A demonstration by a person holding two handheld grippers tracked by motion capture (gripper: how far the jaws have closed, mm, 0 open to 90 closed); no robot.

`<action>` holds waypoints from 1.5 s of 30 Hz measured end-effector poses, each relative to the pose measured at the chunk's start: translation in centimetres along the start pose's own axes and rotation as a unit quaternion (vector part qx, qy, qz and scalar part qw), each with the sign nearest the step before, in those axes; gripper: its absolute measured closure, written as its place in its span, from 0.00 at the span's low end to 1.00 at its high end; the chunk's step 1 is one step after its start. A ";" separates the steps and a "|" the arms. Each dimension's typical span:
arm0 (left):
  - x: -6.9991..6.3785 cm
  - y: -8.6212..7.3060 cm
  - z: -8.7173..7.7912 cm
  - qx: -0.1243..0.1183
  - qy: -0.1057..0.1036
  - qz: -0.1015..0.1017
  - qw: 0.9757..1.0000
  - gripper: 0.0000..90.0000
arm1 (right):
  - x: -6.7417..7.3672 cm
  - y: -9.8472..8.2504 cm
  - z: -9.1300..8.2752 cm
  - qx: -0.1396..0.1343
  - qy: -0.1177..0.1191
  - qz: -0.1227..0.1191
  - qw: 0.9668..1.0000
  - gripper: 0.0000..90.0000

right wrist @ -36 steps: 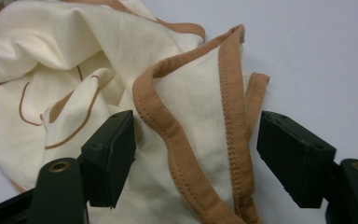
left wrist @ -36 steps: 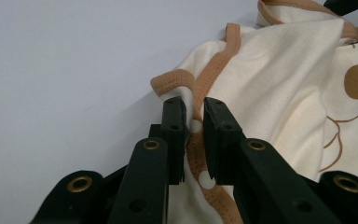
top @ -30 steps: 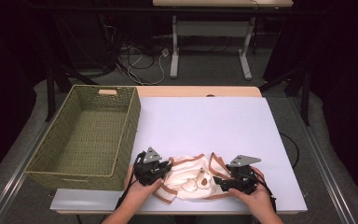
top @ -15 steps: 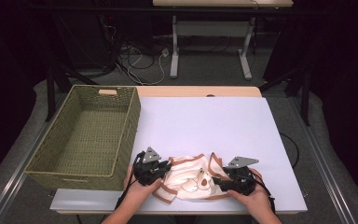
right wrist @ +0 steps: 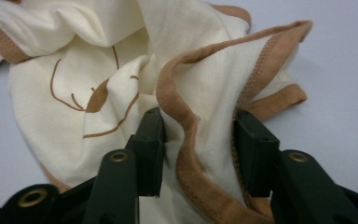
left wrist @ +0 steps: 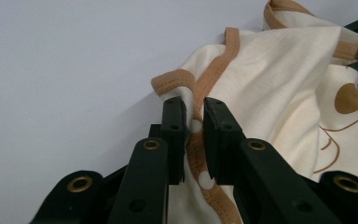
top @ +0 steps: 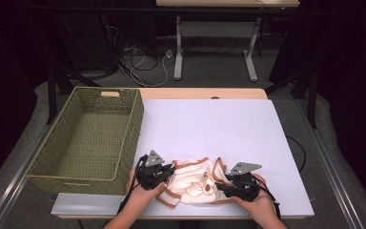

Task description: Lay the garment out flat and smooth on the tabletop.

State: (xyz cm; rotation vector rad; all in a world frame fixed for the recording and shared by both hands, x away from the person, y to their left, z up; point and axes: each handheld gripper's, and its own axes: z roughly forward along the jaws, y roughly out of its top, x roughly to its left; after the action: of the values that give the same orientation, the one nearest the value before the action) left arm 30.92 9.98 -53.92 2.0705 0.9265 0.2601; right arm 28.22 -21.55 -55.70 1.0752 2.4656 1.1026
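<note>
Garment point(top: 193, 181) lies bunched at the table's near edge. My left gripper point(left wrist: 193, 122) clamps its brown trim; my right gripper point(right wrist: 200, 133), jaws just closing, should bite its folded hem squarely.

A dim room: grey floor point(top: 209, 71), loose cables point(top: 145, 64), perhaps a white-legged desk point(top: 214, 52) behind.
</note>
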 end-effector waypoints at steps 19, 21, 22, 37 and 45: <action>0.0 0.0 -0.2 -0.004 0.000 0.002 1.000 0.88 | 0.3 0.2 -0.3 -0.001 0.006 -0.020 1.000 0.87; 0.1 0.1 -0.2 -0.005 0.002 0.004 1.000 0.88 | 0.3 0.2 -0.4 -0.001 0.007 -0.016 1.000 0.87; 0.1 0.1 -0.3 -0.005 0.002 0.005 1.000 0.88 | 0.2 0.2 -0.4 0.003 0.010 -0.016 1.000 0.87; 0.1 0.1 -0.4 -0.006 0.000 0.003 1.000 0.88 | -0.4 0.4 -1.6 -0.021 -0.002 -0.004 1.000 0.88; 0.0 0.0 -0.3 -0.004 -0.001 0.008 1.000 0.88 | -1.0 0.4 -2.4 -0.038 -0.010 0.000 0.999 0.88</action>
State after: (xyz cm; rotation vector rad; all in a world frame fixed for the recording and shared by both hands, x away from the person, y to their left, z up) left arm 30.79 10.19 -53.67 2.0704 0.9072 0.2690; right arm 27.99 -23.35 -53.88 1.0580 2.3890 1.1700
